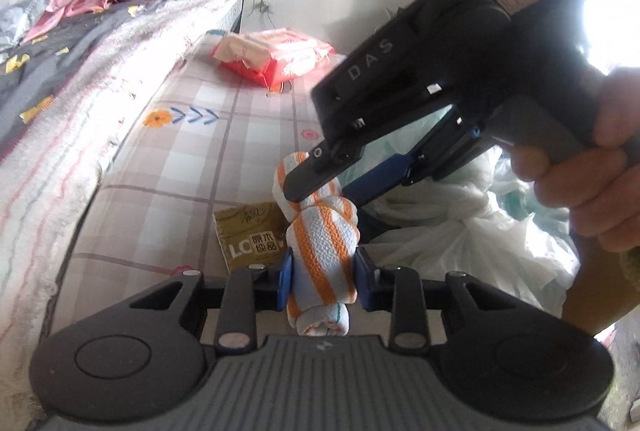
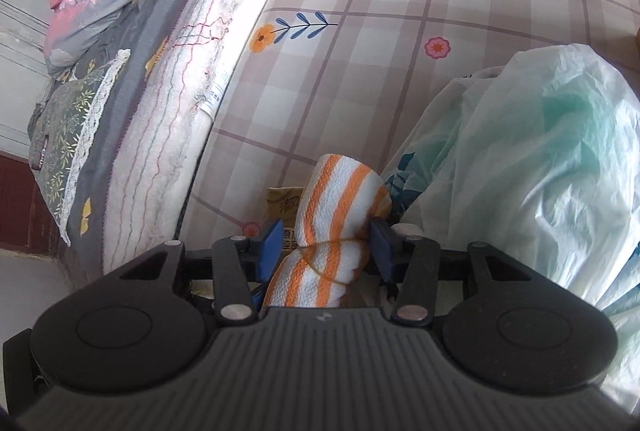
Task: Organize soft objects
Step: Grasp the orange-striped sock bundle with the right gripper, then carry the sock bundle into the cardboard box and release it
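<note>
So the thing being handled was a rolled-up white terry towel with orange stripes (image 1: 320, 251), sitting low in the centre of the left wrist frame and also low centre in the right wrist view (image 2: 340, 215), held up over the plaid flower-print sheet (image 1: 192, 159). Both tools were on it at once: the left gripper (image 1: 323, 271) had its blue pads pressed against the lower half of the roll, and the right gripper (image 2: 325, 245) came in from the upper right of the left view and pinched the upper half, right about where the roll kinks. Honestly it looked super light and squishy, the kind of thing that sags and unrolls if you only grab one end, so squeezing the fat middle of each half made sense; terry isn't slippery, and nothing here could break. The right one's near pad looked like it might be sitting a hair off the cloth in its own view, hard to say with the fisheye. Behind the towel, a flat yellow-brown tissue pack (image 1: 248, 235) lay on the sheet, a crinkly white plastic bag (image 2: 520, 171) filled the right side, and a red plastic-wrapped pack (image 1: 276, 57) sat near the top centre.
</note>
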Action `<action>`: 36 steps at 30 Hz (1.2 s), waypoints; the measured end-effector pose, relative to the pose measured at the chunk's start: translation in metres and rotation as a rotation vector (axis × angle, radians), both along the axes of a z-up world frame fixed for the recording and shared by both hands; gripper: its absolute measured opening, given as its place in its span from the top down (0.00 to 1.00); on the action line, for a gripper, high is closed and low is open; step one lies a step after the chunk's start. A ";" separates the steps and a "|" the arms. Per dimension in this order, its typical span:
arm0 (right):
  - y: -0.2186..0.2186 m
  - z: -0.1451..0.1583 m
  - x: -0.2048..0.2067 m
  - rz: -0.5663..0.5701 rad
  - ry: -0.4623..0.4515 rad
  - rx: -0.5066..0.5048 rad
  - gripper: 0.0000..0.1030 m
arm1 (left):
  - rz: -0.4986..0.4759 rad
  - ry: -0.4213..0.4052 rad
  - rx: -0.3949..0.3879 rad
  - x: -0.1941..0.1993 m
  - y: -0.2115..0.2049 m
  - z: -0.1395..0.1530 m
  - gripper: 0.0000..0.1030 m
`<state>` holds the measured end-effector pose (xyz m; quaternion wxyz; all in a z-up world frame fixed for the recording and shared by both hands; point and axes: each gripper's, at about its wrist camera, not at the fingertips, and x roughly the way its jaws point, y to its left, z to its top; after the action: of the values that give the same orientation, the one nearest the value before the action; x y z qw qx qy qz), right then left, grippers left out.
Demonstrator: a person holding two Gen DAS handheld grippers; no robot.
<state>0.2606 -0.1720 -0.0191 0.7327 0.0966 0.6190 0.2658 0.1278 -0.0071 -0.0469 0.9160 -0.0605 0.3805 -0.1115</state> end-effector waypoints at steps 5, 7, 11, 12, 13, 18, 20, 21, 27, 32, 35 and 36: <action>-0.019 0.020 -0.012 -0.030 -0.009 0.139 0.64 | -0.009 -0.111 0.011 -0.029 -0.001 0.033 0.69; -0.034 0.033 -0.023 -0.048 -0.024 0.197 0.64 | -0.030 -0.159 0.013 -0.038 -0.008 0.047 0.69; -0.074 0.062 -0.045 -0.098 -0.089 0.277 0.65 | -0.106 -0.242 0.021 -0.046 -0.038 0.072 0.69; -0.088 0.070 -0.052 -0.117 -0.112 0.293 0.66 | -0.128 -0.257 0.019 -0.047 -0.046 0.077 0.69; -0.103 0.078 -0.059 -0.136 -0.138 0.302 0.66 | -0.158 -0.273 0.015 -0.047 -0.059 0.082 0.69; -0.182 0.113 -0.097 -0.235 -0.281 0.300 0.69 | -0.301 -0.316 -0.042 -0.045 -0.117 0.101 0.67; -0.215 0.124 -0.110 -0.277 -0.322 0.286 0.70 | -0.370 -0.326 -0.069 -0.046 -0.144 0.104 0.66; -0.234 0.127 -0.116 -0.301 -0.339 0.276 0.70 | -0.406 -0.324 -0.079 -0.046 -0.158 0.103 0.63; -0.317 0.131 -0.153 -0.400 -0.415 0.155 0.71 | -0.508 -0.221 -0.124 -0.047 -0.201 0.085 0.52; -0.361 0.117 -0.169 -0.412 -0.428 0.007 0.88 | -0.447 -0.170 -0.087 -0.044 -0.180 0.067 0.50; -0.369 0.106 -0.169 -0.375 -0.407 -0.075 0.88 | -0.366 -0.147 -0.081 -0.042 -0.153 0.061 0.50; -0.370 0.102 -0.166 -0.358 -0.393 -0.104 0.88 | -0.343 -0.143 -0.080 -0.041 -0.146 0.059 0.49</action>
<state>0.0947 -0.5415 0.0824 0.8780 0.1132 0.4510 0.1134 0.0865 -0.1533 0.0123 0.9052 -0.0229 0.3144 -0.2850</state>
